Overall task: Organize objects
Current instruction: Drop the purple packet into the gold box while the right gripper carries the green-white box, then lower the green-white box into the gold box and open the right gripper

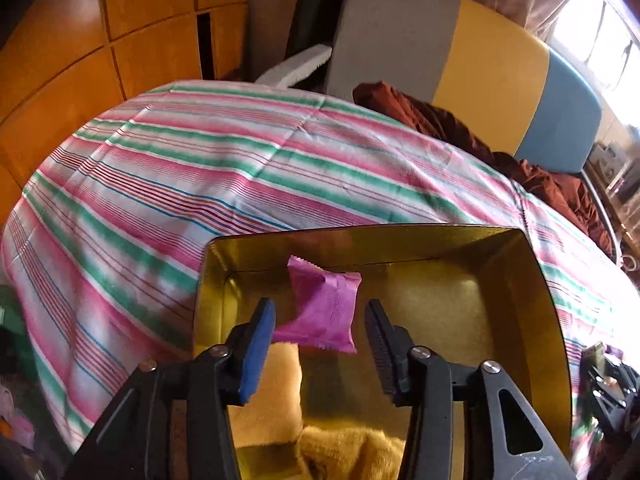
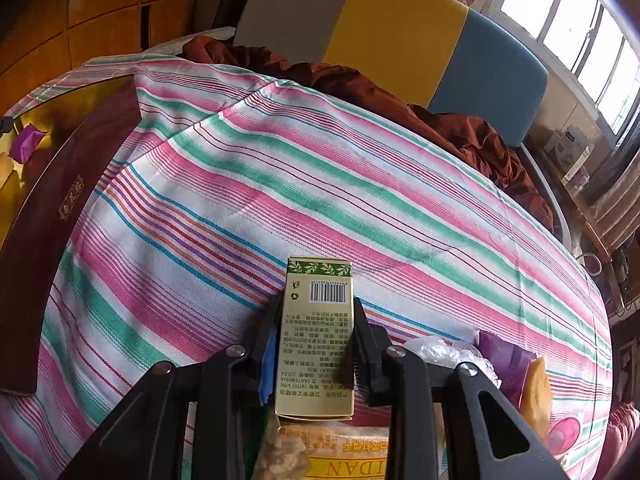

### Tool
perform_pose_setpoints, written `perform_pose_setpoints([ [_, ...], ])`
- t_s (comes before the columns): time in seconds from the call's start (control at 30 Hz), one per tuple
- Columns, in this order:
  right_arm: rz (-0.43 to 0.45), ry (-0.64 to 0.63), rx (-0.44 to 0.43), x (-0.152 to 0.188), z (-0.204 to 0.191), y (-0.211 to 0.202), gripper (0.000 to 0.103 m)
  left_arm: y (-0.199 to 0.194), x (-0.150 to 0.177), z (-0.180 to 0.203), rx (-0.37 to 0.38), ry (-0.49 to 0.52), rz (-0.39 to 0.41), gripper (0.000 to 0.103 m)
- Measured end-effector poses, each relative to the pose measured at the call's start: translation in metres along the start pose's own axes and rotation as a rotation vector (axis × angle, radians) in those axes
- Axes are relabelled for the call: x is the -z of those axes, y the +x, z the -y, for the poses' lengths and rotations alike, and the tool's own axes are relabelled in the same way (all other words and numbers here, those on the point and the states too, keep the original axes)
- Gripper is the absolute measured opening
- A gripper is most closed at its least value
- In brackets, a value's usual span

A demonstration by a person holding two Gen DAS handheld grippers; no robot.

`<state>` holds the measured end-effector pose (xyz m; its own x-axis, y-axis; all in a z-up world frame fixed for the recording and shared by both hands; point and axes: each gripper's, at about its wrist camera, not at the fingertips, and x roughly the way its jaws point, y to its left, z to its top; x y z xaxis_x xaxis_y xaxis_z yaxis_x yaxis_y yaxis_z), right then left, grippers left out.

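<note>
Left wrist view: left gripper (image 1: 320, 322), jaws parted, pads clear of the crinkled magenta foil sachet (image 1: 325, 307) between them. Sachet over the gold-lined rectangular box (image 1: 536, 288) on the pink-and-green striped bedsheet (image 1: 168, 168).

Right wrist view: right gripper (image 2: 313, 344) clenched on the slim gold-and-green printed carton (image 2: 318, 332), barcode up, above the sheet. Box at far left, dark red outer wall; sachet visible within.
</note>
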<state>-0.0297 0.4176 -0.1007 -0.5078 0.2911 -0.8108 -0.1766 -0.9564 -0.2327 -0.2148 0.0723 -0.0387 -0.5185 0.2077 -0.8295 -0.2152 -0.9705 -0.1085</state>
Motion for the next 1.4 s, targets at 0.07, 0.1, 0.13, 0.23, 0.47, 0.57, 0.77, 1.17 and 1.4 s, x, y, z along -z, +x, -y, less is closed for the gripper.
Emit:
perform_pose_setpoints([
  [0.07,0.000,-0.001,0.005,0.000,0.000,0.000,0.030,-0.012,0.006,-0.004,0.004,-0.005,0.024,0.049],
  [0.1,0.000,0.001,0.008,-0.001,-0.001,0.000,0.030,-0.019,0.010,-0.006,0.003,-0.009,0.037,0.051],
  [0.13,0.000,0.001,0.011,-0.001,-0.001,0.000,0.030,-0.026,0.014,-0.008,0.000,-0.011,0.051,0.053],
  [0.23,-0.016,0.001,0.019,-0.004,-0.002,0.000,0.030,-0.049,0.032,-0.011,0.008,-0.002,0.094,0.057],
  [0.47,0.034,0.101,-0.125,-0.038,-0.022,-0.035,0.030,-0.086,0.076,-0.019,0.029,0.002,0.148,0.060],
  [0.57,0.078,0.086,-0.208,-0.065,-0.049,-0.062,0.030,-0.093,0.091,-0.019,0.008,0.026,0.155,0.060],
  [0.77,0.044,0.020,-0.389,-0.113,-0.137,-0.075,0.030,-0.113,0.105,-0.031,0.006,0.004,0.197,0.071],
  [1.17,-0.112,-0.004,-0.486,-0.149,-0.252,-0.020,0.047,-0.131,0.117,-0.062,-0.005,-0.049,0.237,0.079],
  [1.4,-0.083,-0.014,-0.505,-0.147,-0.255,-0.028,0.076,-0.128,0.120,-0.069,-0.012,-0.069,0.228,0.082],
])
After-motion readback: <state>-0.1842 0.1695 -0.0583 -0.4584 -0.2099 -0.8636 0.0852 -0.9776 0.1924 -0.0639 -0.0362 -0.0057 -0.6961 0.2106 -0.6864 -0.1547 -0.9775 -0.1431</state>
